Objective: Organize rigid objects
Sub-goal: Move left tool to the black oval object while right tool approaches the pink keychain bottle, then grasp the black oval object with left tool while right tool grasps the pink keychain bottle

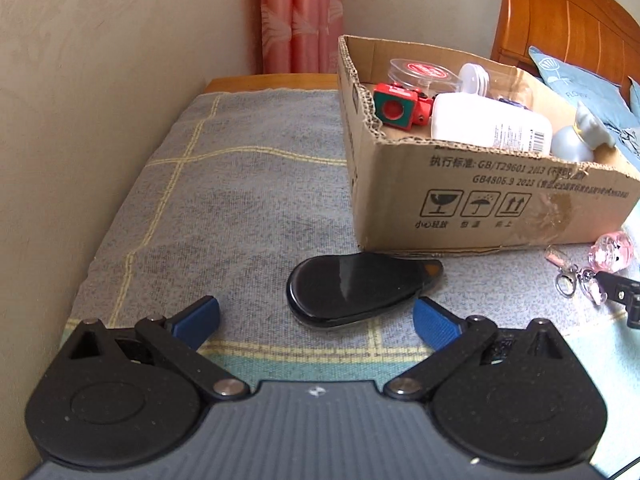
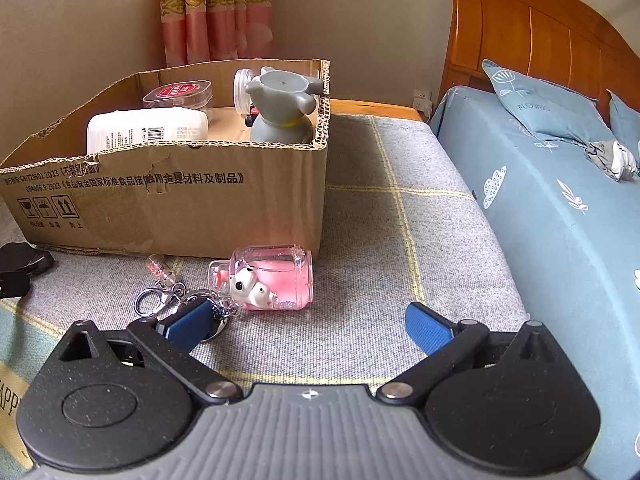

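A black teardrop-shaped case [image 1: 352, 288] lies on the grey cloth just ahead of my left gripper [image 1: 316, 318], which is open and empty. A pink clear jar keychain [image 2: 270, 278] lies in front of my right gripper [image 2: 308, 320], also open and empty; its metal rings [image 2: 156, 300] touch the left finger. It also shows in the left wrist view [image 1: 612, 250]. A cardboard box [image 1: 480, 200] [image 2: 180, 196] holds a white bottle [image 1: 492, 124], a red-green toy [image 1: 400, 106], a clear tub [image 1: 424, 72] and a grey bottle [image 2: 280, 116].
A wall runs along the left. A bed with a blue sheet [image 2: 560, 220] and pillow [image 2: 548, 104] borders the table on the right, with a wooden headboard [image 2: 540, 40]. Pink curtains [image 1: 302, 20] hang at the back.
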`<action>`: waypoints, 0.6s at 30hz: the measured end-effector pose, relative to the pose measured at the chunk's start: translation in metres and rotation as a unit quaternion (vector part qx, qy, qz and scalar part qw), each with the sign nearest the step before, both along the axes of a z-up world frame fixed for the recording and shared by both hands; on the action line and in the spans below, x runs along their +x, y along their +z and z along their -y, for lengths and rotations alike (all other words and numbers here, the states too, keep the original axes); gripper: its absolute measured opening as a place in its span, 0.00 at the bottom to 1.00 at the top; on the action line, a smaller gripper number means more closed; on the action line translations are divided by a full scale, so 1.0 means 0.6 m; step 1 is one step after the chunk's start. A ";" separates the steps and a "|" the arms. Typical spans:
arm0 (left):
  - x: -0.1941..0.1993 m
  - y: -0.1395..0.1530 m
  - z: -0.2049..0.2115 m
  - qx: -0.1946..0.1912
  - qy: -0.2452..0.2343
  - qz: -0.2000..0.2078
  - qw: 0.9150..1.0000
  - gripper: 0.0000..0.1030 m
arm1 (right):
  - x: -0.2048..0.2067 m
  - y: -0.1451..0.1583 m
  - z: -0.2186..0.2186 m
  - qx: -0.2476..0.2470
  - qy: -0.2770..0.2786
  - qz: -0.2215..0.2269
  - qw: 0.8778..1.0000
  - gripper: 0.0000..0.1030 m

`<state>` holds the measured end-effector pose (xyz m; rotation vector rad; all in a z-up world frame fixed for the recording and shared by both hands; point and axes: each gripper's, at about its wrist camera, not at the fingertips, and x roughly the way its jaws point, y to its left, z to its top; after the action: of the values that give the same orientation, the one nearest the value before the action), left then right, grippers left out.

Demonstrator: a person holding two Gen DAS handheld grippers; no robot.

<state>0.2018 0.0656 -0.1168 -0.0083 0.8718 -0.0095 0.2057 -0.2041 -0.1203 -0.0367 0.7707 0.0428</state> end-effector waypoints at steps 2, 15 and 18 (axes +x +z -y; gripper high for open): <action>0.004 0.002 0.012 -0.002 -0.002 -0.003 1.000 0.99 | -0.001 -0.001 0.000 0.000 0.000 0.002 1.000 1.00; 0.039 0.001 0.050 0.002 0.036 0.007 0.999 0.99 | -0.004 -0.001 0.000 0.000 0.000 0.007 1.000 1.00; 0.038 0.001 0.046 0.003 0.046 0.006 0.999 0.99 | -0.004 -0.001 0.000 0.000 0.000 0.007 1.000 1.00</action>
<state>0.2248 0.0378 -0.1161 -0.0438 0.8583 0.0794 0.2033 -0.2041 -0.1208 -0.0366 0.7565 0.0430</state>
